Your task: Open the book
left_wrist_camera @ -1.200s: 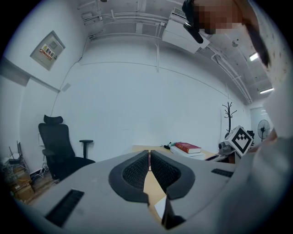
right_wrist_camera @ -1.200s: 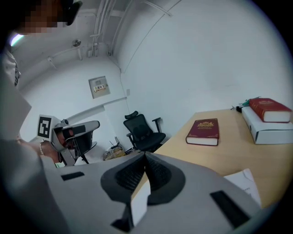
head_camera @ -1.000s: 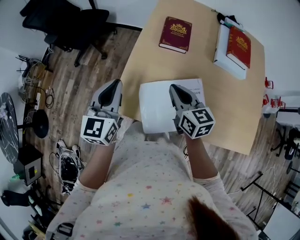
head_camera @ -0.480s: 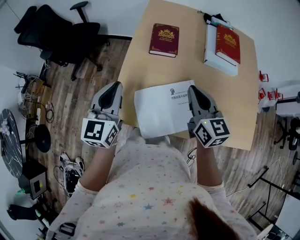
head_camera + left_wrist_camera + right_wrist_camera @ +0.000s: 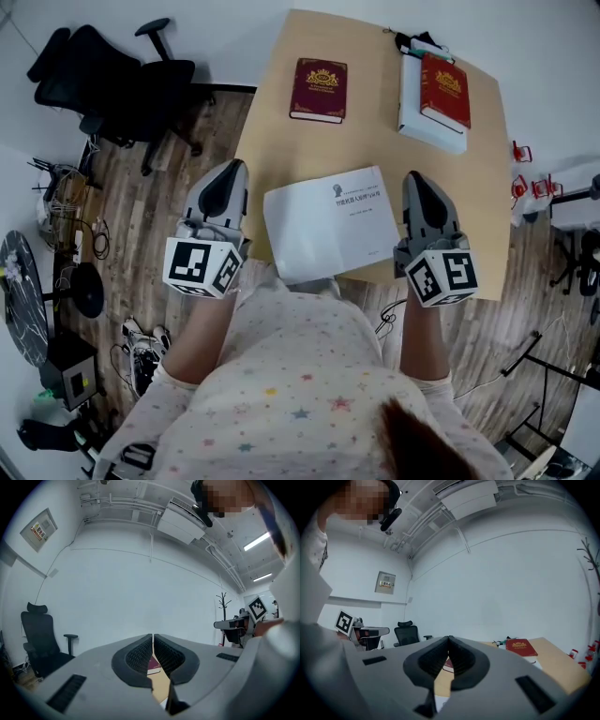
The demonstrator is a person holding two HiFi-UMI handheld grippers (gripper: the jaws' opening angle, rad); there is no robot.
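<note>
Lying at the counter's near edge, between the two grippers, the white book shows print on its right half. The left gripper hangs just off the left edge and the right gripper over the near right corner, both with jaws clenched on nothing. A red book sits near the far edge.

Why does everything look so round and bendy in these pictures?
Head view: a wide lens bows the light wooden table's edges. Left gripper view: fisheye curves the white wall; corners go black. Right gripper view: same bending; the near grey jaws look soft.
</note>
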